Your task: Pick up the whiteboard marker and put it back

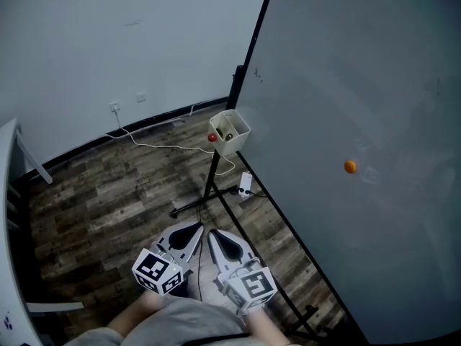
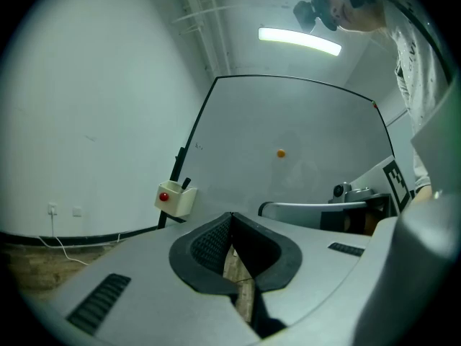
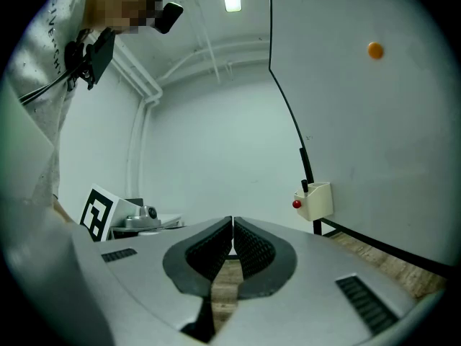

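Observation:
The whiteboard marker (image 1: 227,135) stands dark in a cream holder box (image 1: 230,130) fixed to the whiteboard's (image 1: 360,107) left edge, with a red magnet (image 1: 212,138) on the box's side. Both grippers hang low near the person's body, well short of the box. My left gripper (image 1: 190,233) is shut and holds nothing; its view shows the box (image 2: 175,200) and marker tip (image 2: 184,184) ahead on the left. My right gripper (image 1: 223,241) is shut and holds nothing too; its view shows the box (image 3: 315,201) and marker (image 3: 305,187) to the right.
An orange magnet (image 1: 349,166) sticks to the whiteboard. The board's black stand legs (image 1: 209,193) spread over the wooden floor, with a white power strip (image 1: 245,184) and cable beside them. A white table edge (image 1: 9,193) runs along the left.

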Demonstrator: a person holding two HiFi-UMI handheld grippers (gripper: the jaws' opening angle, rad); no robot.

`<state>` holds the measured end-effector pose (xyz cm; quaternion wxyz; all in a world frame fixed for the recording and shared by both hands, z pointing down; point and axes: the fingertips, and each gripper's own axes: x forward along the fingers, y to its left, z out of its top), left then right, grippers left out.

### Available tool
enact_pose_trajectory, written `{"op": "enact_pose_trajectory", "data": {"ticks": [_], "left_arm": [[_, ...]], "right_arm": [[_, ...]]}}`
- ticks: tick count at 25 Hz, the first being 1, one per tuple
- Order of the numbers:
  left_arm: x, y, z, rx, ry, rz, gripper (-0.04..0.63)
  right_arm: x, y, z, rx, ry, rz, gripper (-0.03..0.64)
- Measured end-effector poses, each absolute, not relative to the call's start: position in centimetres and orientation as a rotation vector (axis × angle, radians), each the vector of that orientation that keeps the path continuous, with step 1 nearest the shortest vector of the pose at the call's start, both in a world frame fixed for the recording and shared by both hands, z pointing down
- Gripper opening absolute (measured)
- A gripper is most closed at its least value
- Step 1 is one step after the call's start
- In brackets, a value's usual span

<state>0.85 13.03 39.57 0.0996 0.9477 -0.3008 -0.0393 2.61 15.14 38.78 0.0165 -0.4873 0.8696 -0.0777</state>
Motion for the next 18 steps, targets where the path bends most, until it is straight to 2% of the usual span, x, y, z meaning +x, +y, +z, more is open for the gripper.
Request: {"op": "enact_pose_trajectory", "data": {"ticks": [18], "left_arm": [[2.7, -3.3, 39.6, 2.817, -0.738, -0.073, 0.015]], "right_arm": [[3.6, -1.0, 39.1, -1.654, 2.635, -0.258, 0.02]]}}
